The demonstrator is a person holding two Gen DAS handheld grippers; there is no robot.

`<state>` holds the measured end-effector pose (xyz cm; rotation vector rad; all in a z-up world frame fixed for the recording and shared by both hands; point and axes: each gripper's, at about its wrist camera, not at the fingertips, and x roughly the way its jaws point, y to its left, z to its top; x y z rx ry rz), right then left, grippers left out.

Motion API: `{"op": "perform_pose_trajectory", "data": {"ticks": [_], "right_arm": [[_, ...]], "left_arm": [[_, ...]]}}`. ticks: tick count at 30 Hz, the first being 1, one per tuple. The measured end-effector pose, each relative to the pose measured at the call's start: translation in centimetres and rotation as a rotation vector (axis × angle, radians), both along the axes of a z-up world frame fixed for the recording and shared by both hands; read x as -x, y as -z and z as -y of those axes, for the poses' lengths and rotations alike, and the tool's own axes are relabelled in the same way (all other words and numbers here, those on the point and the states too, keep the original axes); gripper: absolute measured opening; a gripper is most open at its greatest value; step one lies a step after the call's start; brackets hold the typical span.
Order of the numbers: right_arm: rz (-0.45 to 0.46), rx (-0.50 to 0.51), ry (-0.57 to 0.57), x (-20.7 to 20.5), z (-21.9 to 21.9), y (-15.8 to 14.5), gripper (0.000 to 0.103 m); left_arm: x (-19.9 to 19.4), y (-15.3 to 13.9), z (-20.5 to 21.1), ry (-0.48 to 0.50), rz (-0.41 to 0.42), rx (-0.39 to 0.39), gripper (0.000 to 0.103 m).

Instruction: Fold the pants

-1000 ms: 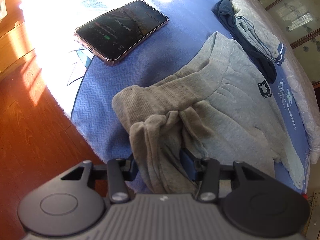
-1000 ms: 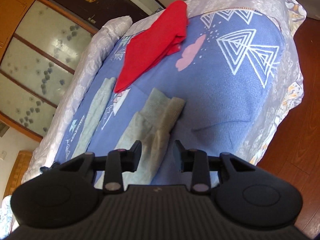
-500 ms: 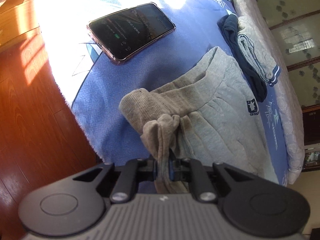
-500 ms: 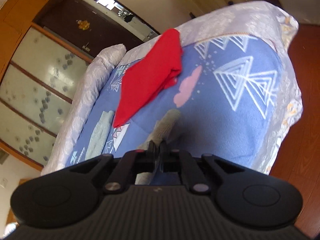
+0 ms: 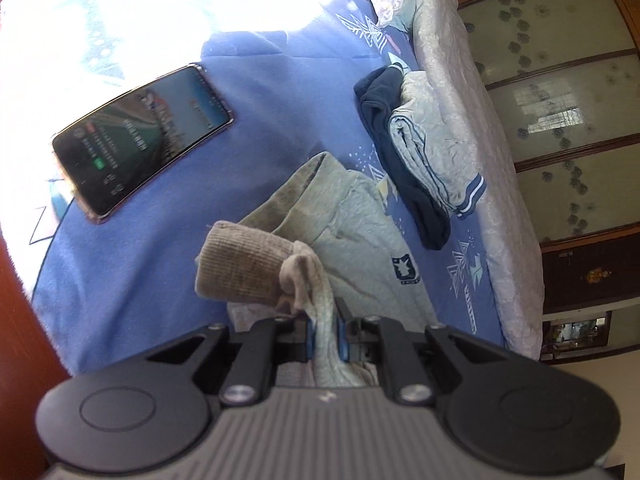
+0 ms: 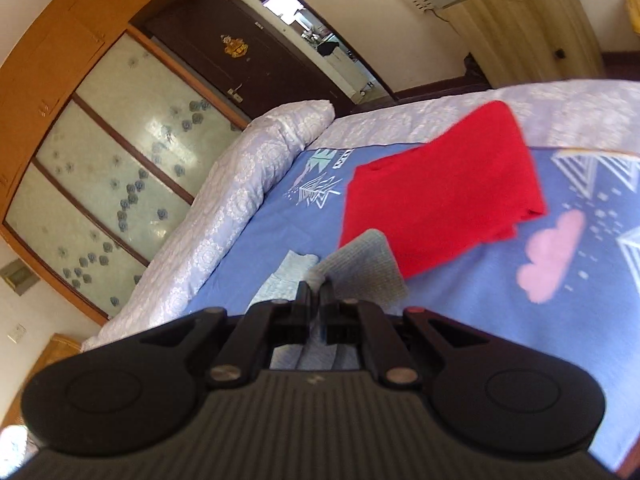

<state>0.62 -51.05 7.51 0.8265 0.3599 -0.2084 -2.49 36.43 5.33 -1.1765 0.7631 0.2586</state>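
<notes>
Left claw (image 5: pixel 323 334) clamping tight on a bunched fold of the grey pants (image 5: pixel 360 248), blue pads (image 5: pixel 309 338) pressing the cloth from both sides, fabric spilling below the jaws toward the camera. Ribbed cuff (image 5: pixel 240 264) sticking out to the left of the pinched fold, raised off the blue blanket (image 5: pixel 140 272). Rest of the pants trailing away to the right across the blanket, small dark badge (image 5: pixel 405 270) facing up. Lying on the bed, near its edge, with the wooden floor (image 5: pixel 24 352) showing at lower left.

Phone (image 5: pixel 140 142) resting screen-up on the blanket, well apart from the pants, partly in harsh sunlight. Folded grey garment with striped cuff (image 5: pixel 436 168) sitting on top of a navy garment (image 5: pixel 384 140), beside the pale quilt (image 5: pixel 472 152) running along the far side.

Right claw (image 6: pixel 316 292) pinching nearly shut on another part of the same grey pants (image 6: pixel 364 268), ribbed end poking up beyond the fingertips and overlapping the lower corner of the folded red garment (image 6: pixel 440 200) in this view; touching or not, hard telling. Pale grey strip of cloth (image 6: pixel 284 276) lying just left of the fingers on the blanket. Frosted wardrobe doors (image 6: pixel 120 184) and dark door (image 6: pixel 256 56) standing behind the bed.
</notes>
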Motion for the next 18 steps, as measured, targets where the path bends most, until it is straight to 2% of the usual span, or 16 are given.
{"op": "perform_pose_trajectory", "data": {"ticks": [4,8,14,18], "right_arm": [[-0.006,0.035,-0.032,-6.0,-0.6,-0.9,0.006],[-0.05,0.056,-0.035,-13.1,-1.7,-0.5,0.006],[-0.195,0.067,-0.029,-23.4,-3.5,3.0,0.006],[-0.255,0.125,-0.036,-29.2,-5.5,5.3,0.007]], "left_arm": [[-5.5,-0.7,-0.2,0.007,-0.014,-0.028,0.01],[-12.0,0.1,-0.2,0.021,-0.067,-0.05,0.01],[-20.6,3.6,-0.4,0.02,-0.179,-0.059,0.01],[-23.9,5.6,-1.0,-0.003,-0.217,-0.061,0.011]]}}
